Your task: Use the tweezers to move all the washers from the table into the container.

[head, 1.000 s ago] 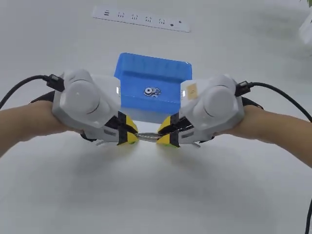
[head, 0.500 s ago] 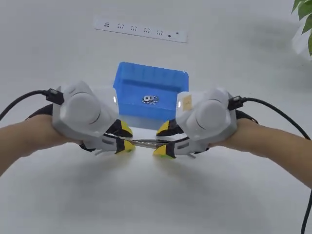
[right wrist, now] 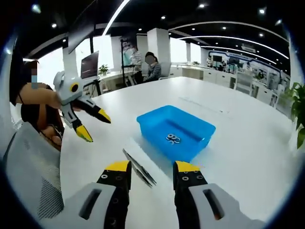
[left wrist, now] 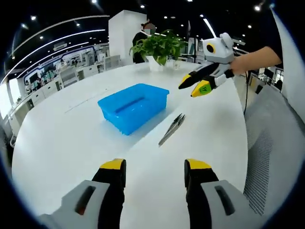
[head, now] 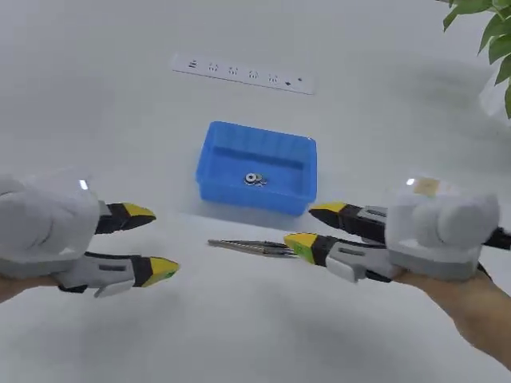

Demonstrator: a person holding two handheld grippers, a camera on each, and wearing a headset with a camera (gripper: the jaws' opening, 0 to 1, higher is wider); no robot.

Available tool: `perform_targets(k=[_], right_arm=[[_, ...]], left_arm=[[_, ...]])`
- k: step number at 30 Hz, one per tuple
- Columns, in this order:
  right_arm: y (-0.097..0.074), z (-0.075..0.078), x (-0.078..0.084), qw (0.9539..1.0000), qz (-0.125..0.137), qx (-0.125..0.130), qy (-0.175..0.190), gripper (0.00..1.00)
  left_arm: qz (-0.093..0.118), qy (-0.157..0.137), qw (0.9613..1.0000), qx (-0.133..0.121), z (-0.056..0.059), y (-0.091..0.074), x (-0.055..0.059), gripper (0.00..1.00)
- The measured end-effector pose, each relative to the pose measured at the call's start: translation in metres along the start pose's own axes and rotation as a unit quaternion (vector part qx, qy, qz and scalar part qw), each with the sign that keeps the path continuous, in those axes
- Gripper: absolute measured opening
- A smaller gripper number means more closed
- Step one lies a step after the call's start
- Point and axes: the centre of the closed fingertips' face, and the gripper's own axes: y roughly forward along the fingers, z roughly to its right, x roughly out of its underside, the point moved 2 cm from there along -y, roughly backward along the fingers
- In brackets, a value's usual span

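A blue container [head: 257,167] [left wrist: 134,106] [right wrist: 176,130] stands on the white table with a few steel washers [head: 255,179] [right wrist: 172,138] lying inside. The metal tweezers [head: 249,246] [left wrist: 172,128] [right wrist: 138,168] lie flat on the table just in front of it, held by nothing. My left gripper [head: 150,242] [left wrist: 154,174] is open at the left, well away from the tweezers. My right gripper [head: 314,226] [right wrist: 151,173] is open at the right, its near fingertip [head: 300,242] close beside the tweezers' end without gripping them.
A white power strip [head: 243,74] lies at the far side of the table. Plant leaves [head: 481,36] hang at the upper right, and a potted plant [left wrist: 159,49] stands beyond the container. People sit at desks in the background [right wrist: 151,63].
Both grippers were shut on the tweezers between them; they have let go, opened and moved apart to the sides. The tweezers now lie on the table.
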Motion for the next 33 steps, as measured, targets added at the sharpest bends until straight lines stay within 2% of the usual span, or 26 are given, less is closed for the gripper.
perform_targets(k=[3,5,6,8,10,11,12,13,14,15,18,20,21,23,25,27,30,33], right_arm=[[-0.024,0.002,-0.001,0.9996,0.01,0.026,-0.006,0.39],[-0.034,0.005,-0.002,0.999,0.018,0.042,-0.005,0.44],[-0.038,0.004,-0.004,0.9988,0.022,0.045,-0.003,0.46],[-0.045,0.001,-0.006,0.9986,0.023,0.046,-0.014,0.49],[-0.052,-0.004,-0.011,0.9983,0.02,0.04,-0.037,0.53],[-0.055,-0.009,-0.018,0.9968,0.025,0.032,-0.069,0.57],[-0.058,-0.011,-0.024,0.9942,0.032,0.035,-0.097,0.66],[-0.06,-0.013,-0.032,0.9897,0.037,0.046,-0.131,0.76],[-0.064,-0.019,-0.037,0.9871,0.04,0.041,-0.15,0.87],[-0.066,-0.025,-0.04,0.987,0.045,0.031,-0.151,0.95],[-0.072,-0.032,-0.04,0.9881,0.038,0.025,-0.147,0.96],[-0.076,-0.029,-0.033,0.9839,0.014,0.043,-0.173,1.0],[-0.078,-0.029,-0.026,0.9819,-0.006,0.045,-0.184,1.0],[-0.077,-0.034,-0.02,0.981,-0.018,0.042,-0.188,1.0],[-0.078,-0.038,-0.019,0.9818,-0.02,0.04,-0.185,1.0],[-0.079,-0.039,-0.023,0.984,-0.009,0.042,-0.173,1.0],[-0.082,-0.04,-0.03,0.9873,0.005,0.047,-0.152,1.0],[-0.084,-0.041,-0.035,0.9881,0.009,0.046,-0.147,1.0]], left_arm=[[0.03,-0.017,0.9991,-0.023,0.005,-0.015,-0.008,0.67],[0.057,-0.038,0.9965,-0.046,0.008,-0.023,-0.017,0.78],[0.072,-0.047,0.9945,-0.059,0.01,-0.028,-0.021,0.82],[0.086,-0.055,0.9922,-0.071,0.015,-0.034,-0.028,0.9],[0.094,-0.053,0.9915,-0.072,0.021,-0.039,-0.035,0.99],[0.097,-0.051,0.9915,-0.07,0.024,-0.042,-0.039,0.99],[0.097,-0.047,0.9919,-0.067,0.026,-0.043,-0.042,1.0],[0.093,-0.039,0.9933,-0.056,0.031,-0.045,-0.045,1.0],[0.091,-0.028,0.9941,-0.05,0.033,-0.046,-0.048,1.0],[0.087,-0.01,0.995,-0.048,0.035,-0.049,-0.05,1.0],[0.081,0.004,0.9953,-0.054,0.036,-0.054,-0.054,1.0],[0.081,0.011,0.9944,-0.068,0.034,-0.06,-0.056,1.0],[0.083,0.008,0.9941,-0.07,0.035,-0.062,-0.057,1.0],[0.087,0.005,0.9936,-0.073,0.037,-0.066,-0.059,1.0],[0.085,0.034,0.9937,-0.064,0.045,-0.069,-0.062,1.0],[0.07,0.06,0.9938,-0.063,0.05,-0.07,-0.062,1.0],[0.07,0.064,0.9936,-0.061,0.051,-0.07,-0.065,1.0],[0.077,0.043,0.9937,-0.068,0.046,-0.068,-0.064,1.0]])
